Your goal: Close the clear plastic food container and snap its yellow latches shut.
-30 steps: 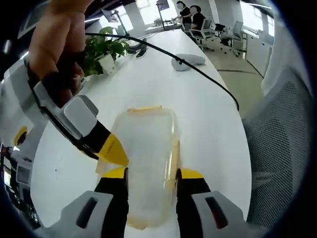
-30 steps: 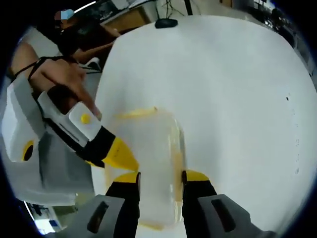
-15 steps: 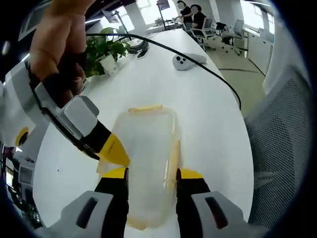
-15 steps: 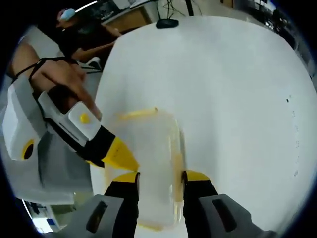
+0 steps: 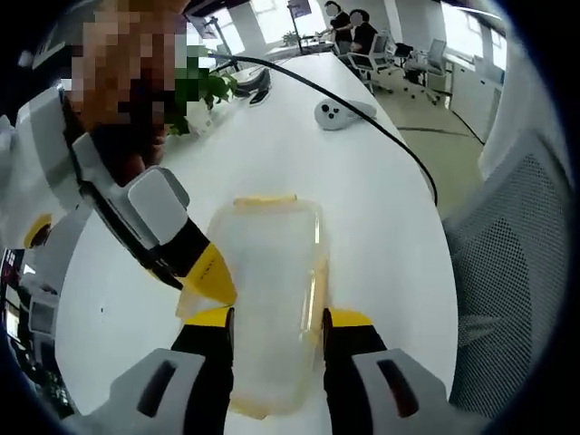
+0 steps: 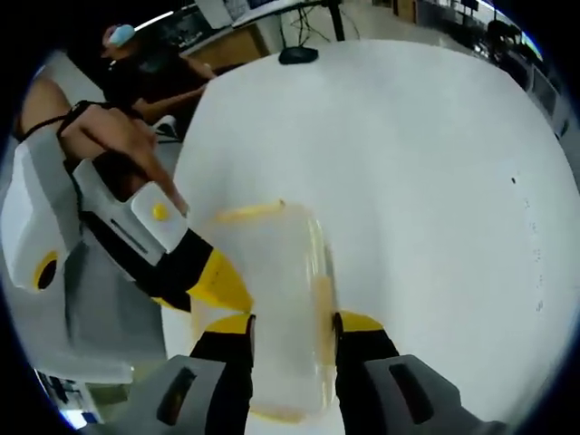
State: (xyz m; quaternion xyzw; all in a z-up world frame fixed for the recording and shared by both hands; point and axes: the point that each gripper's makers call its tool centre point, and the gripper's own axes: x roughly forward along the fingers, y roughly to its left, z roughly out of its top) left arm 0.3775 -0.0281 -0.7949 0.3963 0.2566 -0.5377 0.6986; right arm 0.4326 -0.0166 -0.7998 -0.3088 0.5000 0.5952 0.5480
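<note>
The clear plastic container (image 5: 267, 263) lies lid-on upon the white table (image 5: 362, 181). A yellow latch (image 5: 265, 198) marks its far end and another (image 5: 315, 285) runs along its right side. My left gripper (image 5: 279, 317) stands over the near end, jaws a little apart on top of the lid. The right gripper (image 5: 207, 275) comes in from the left, its yellow tip at the container's left edge. In the right gripper view the container (image 6: 272, 272) lies likewise under my right gripper (image 6: 292, 323), jaws apart. There the left gripper (image 6: 220, 281) touches its left edge.
A potted plant (image 5: 204, 86), a black cable (image 5: 362, 122) and a grey controller (image 5: 343, 111) lie farther along the table. A mesh chair (image 5: 507, 272) stands at the right edge. A black object (image 6: 297, 54) sits at the table's far end, with a person (image 6: 154, 63) beyond.
</note>
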